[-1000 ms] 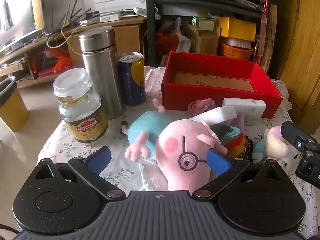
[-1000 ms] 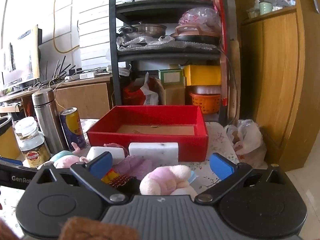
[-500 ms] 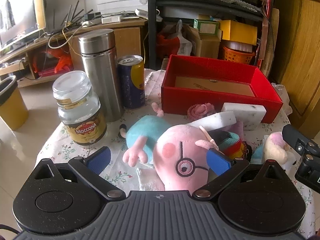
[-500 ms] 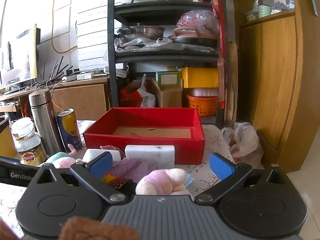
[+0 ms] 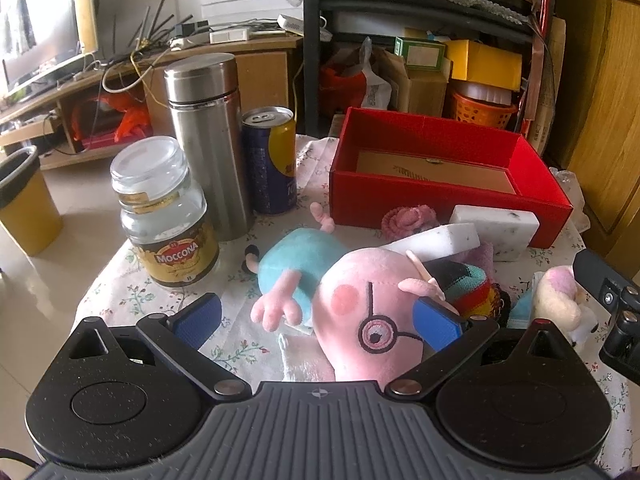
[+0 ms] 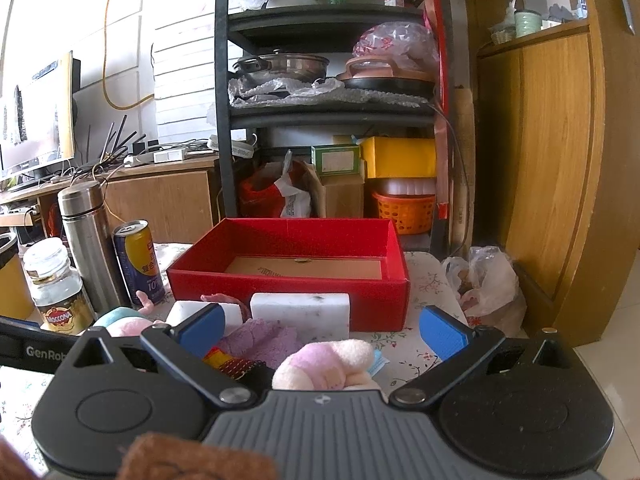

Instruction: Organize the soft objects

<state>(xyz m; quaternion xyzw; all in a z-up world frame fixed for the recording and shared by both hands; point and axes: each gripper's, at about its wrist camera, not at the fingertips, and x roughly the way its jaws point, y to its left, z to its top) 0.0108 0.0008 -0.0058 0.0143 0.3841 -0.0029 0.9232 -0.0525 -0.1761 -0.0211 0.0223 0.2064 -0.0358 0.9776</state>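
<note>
A pink pig plush (image 5: 360, 312) in a blue dress lies on the flowered tablecloth, its head between the fingers of my open left gripper (image 5: 316, 320). Beside it lie a striped knitted toy (image 5: 464, 284), two white sponges (image 5: 494, 226), a pink knitted flower (image 5: 408, 218) and a purple cloth (image 6: 260, 336). A small pink and cream plush (image 6: 332, 364) lies just under my open right gripper (image 6: 320, 332). The open red box (image 6: 296, 264) stands behind the pile, holding only a brown liner.
A Moccona glass jar (image 5: 168, 216), a steel flask (image 5: 208, 140) and a blue-yellow can (image 5: 272, 160) stand at the table's left. A plastic bag (image 6: 488, 280) lies off the right edge. Shelves and a wooden cabinet stand behind.
Both grippers have pulled back and risen slightly, so the objects sit a little lower and farther in each view. Nothing on the table has moved.
</note>
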